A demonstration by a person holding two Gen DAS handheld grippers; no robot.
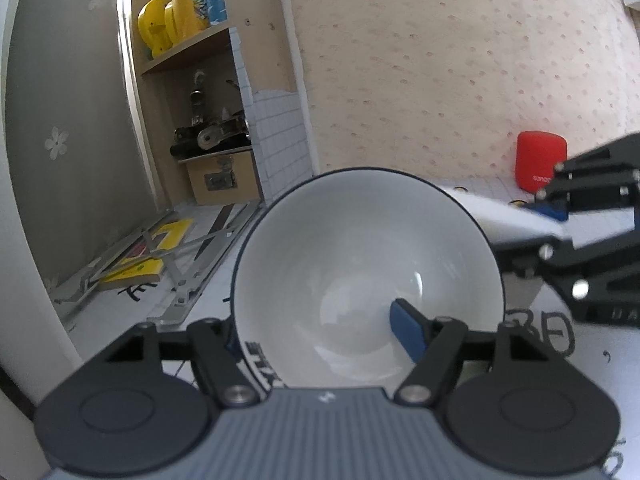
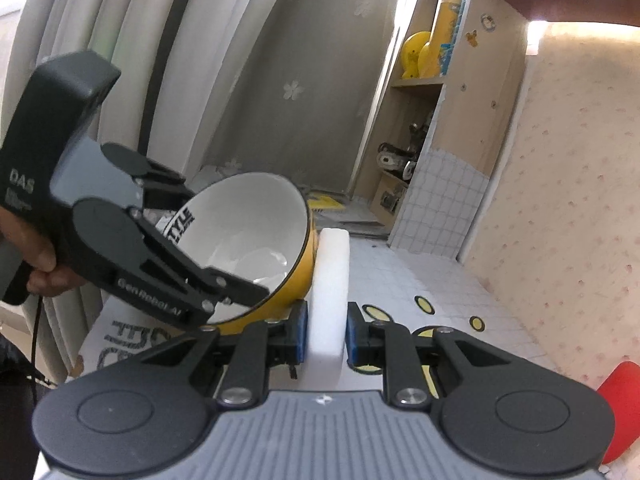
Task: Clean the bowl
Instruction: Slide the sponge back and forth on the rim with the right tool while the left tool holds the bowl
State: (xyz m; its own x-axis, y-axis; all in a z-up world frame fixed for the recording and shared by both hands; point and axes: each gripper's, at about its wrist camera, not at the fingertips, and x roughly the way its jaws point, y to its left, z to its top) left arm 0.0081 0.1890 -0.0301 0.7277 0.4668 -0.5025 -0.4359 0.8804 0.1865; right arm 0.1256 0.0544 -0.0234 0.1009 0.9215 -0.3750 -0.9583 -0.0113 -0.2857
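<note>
1. Left wrist view: bowl [image 1: 366,276], white inside with a dark rim, tilted toward the lens and pinched at its near rim by the left gripper [image 1: 320,340]; one blue pad [image 1: 407,334] inside the bowl, the other finger outside the wall and mostly hidden. Lifted above a white tabletop [image 1: 580,364] with black lettering. At right, right gripper [image 1: 548,216] clamped on a white sponge [image 1: 508,216], just beside the bowl's rim. Beyond, red speaker [image 1: 540,166] against dotted wallpaper; at left, wooden shelf [image 1: 188,50] with yellow items.

2. Right wrist view: right gripper [image 2: 326,334] squeezing the white sponge [image 2: 330,292] between its blue pads [image 2: 301,332], sponge upright and touching the bowl's [image 2: 256,216] yellow outer wall. Left gripper [image 2: 224,284] closed on the bowl's lower rim, held by a hand [image 2: 34,252] at the left edge. Bowl tilted, opening turned toward the left gripper. Behind, curtain [image 2: 280,92] with flower print and the wooden shelf [image 2: 424,80].
</note>
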